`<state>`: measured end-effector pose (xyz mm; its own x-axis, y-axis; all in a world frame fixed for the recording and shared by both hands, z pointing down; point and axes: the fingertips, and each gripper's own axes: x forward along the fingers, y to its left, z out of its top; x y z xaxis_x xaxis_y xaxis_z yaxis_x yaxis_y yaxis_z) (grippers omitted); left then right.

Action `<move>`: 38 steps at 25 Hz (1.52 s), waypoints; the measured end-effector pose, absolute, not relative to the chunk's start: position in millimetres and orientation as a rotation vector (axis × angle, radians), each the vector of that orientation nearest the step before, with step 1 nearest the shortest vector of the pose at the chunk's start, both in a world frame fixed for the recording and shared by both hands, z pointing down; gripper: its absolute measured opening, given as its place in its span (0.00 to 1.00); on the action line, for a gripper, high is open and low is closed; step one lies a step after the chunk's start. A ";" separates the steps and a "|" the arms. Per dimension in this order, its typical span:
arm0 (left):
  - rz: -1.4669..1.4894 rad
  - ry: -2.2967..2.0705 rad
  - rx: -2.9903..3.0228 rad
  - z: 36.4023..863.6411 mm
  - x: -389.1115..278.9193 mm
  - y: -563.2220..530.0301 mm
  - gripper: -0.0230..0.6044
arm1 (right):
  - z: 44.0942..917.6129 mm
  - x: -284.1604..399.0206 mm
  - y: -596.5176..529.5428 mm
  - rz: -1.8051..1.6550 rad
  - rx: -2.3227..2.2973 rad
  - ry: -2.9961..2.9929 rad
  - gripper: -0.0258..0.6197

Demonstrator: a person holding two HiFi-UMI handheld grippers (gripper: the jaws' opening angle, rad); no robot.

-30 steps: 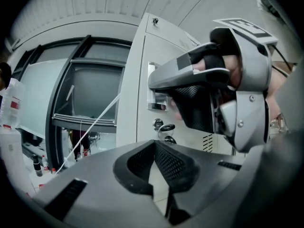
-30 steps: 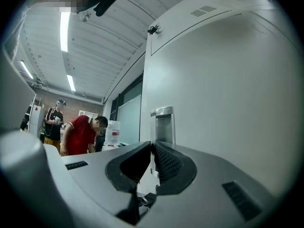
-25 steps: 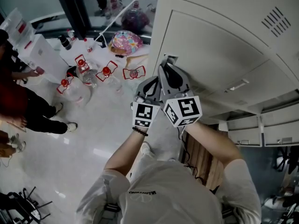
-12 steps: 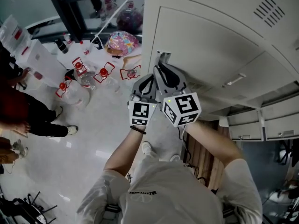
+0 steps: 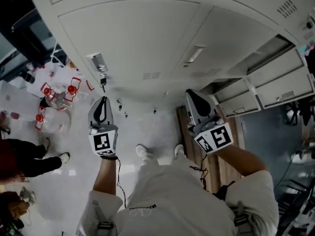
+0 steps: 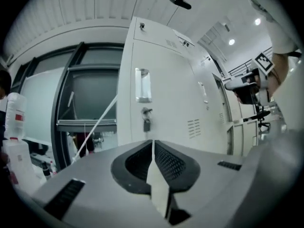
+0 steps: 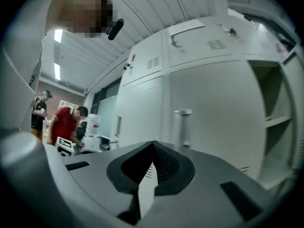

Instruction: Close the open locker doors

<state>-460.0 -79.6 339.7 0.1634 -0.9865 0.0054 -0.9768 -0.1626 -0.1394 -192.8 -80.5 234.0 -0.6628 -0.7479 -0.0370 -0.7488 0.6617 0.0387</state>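
White lockers [image 5: 147, 28] fill the top of the head view. Two doors in front of me stand flush, each with a metal handle [image 5: 98, 62], and a key hangs under the left handle. One compartment [image 5: 278, 45] further right stands open, with shelves [image 7: 273, 122] inside it in the right gripper view. My left gripper [image 5: 102, 101] is shut and empty, short of the left door's handle [image 6: 142, 84] and key lock [image 6: 146, 122]. My right gripper [image 5: 192, 95] is also shut with nothing in it and points at a closed door's handle [image 7: 183, 125]. Neither touches a locker.
Large water bottles [image 5: 54, 100] with red handles stand on the floor at the left, near a dark-framed window [image 6: 85, 103]. People [image 7: 66, 122] stand by a table off to the left. A wooden board [image 5: 189, 141] lies on the floor by my feet.
Both grippers have come off the door edge where they were pressed together and now hang apart. The view has swung right, so the doors show flush and the open compartment appears.
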 end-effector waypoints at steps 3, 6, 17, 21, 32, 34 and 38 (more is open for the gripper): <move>-0.278 1.875 -2.502 384.4 -392.8 -54.2 0.05 | 243.0 -73.1 -84.0 0.048 -1.589 2.694 0.05; -0.315 1.708 -2.681 402.7 -291.8 -44.3 0.04 | 245.3 22.1 -77.7 0.037 -1.756 2.570 0.05; -0.072 0.995 -2.953 328.5 90.9 -69.2 0.04 | 262.0 245.9 -43.5 -0.044 -1.951 2.328 0.06; -0.039 0.864 -2.993 317.2 192.7 -69.6 0.05 | 272.5 312.3 -36.9 -0.055 -2.000 2.274 0.05; -0.108 0.612 -3.039 326.1 398.5 -71.8 0.05 | 298.2 441.7 -44.2 -0.121 -2.086 2.140 0.06; -0.130 0.603 -3.036 329.6 424.7 -77.1 0.05 | 297.9 451.9 -47.2 -0.097 -2.086 2.149 0.06; -0.179 0.597 -3.040 339.9 459.2 -86.7 0.13 | 303.6 461.0 -48.0 -0.081 -2.097 2.180 0.07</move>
